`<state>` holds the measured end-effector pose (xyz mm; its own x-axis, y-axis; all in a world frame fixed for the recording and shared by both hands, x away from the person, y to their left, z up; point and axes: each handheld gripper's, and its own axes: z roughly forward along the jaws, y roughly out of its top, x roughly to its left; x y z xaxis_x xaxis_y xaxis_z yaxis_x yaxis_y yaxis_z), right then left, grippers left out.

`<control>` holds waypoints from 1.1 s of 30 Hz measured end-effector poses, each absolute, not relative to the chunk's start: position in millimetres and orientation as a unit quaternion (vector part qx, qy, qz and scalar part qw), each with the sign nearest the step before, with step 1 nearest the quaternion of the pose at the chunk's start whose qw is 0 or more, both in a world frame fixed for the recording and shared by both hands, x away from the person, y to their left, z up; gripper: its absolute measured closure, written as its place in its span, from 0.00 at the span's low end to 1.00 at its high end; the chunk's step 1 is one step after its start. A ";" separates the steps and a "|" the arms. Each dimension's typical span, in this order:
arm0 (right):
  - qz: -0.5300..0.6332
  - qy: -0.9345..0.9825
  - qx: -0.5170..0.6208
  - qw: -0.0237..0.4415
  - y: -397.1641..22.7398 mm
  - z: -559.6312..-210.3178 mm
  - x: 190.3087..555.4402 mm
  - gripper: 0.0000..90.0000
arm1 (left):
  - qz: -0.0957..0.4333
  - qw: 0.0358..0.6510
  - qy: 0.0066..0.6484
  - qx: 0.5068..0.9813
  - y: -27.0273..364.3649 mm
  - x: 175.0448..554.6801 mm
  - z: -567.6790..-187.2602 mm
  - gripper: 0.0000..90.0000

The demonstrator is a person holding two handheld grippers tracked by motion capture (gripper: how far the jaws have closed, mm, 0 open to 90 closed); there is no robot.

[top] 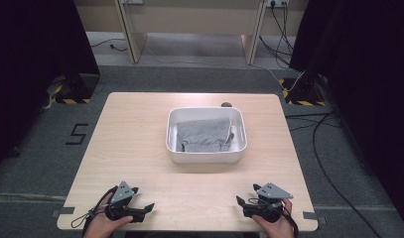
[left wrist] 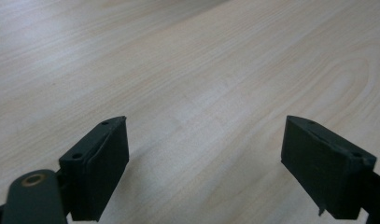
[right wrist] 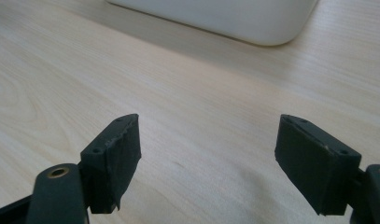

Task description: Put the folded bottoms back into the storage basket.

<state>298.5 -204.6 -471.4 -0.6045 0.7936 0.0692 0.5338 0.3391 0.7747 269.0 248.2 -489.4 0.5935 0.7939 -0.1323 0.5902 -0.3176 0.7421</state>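
Both sets of jaws, on my left gripper [top: 149, 206] and right gripper [top: 239, 200], are standing wide apart and gripping nothing over the bench [top: 140, 139], probably readying for the grey cloth [top: 204, 134] lying folded in the white tub [top: 175, 151] well ahead between them.

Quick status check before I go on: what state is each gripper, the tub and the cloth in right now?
left gripper: open, nothing between the jaws, near the table's front edge.
right gripper: open, nothing between the jaws, near the table's front edge.
white tub: upright on the table, apart from both grippers.
grey cloth: folded, lying inside the tub.
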 end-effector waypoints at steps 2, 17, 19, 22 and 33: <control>0.396 0.803 0.414 0.162 -205.3 -473.6 295.9 0.26 | 0.132 0.389 0.430 0.804 246.4 265.6 -491.6 0.16; 0.369 0.815 0.416 0.163 -203.5 -484.9 283.0 0.23 | 0.156 0.386 0.415 0.809 242.9 247.5 -499.3 0.16; 0.361 0.818 0.416 0.166 -203.0 -488.2 281.2 0.22 | 0.159 0.391 0.417 0.805 242.5 244.6 -500.2 0.16; 0.363 0.817 0.414 0.173 -202.5 -489.7 278.8 0.20 | 0.162 0.397 0.415 0.803 242.5 240.1 -501.5 0.16; 0.382 0.806 0.413 0.185 -202.0 -495.2 269.7 0.17 | 0.167 0.406 0.412 0.798 243.0 235.2 -504.2 0.13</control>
<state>269.7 -202.0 -495.2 -0.5910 0.8065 0.0168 0.5241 0.3681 0.7680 235.2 243.0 -504.2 0.6043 0.7938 -0.0690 0.5230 -0.3298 0.7860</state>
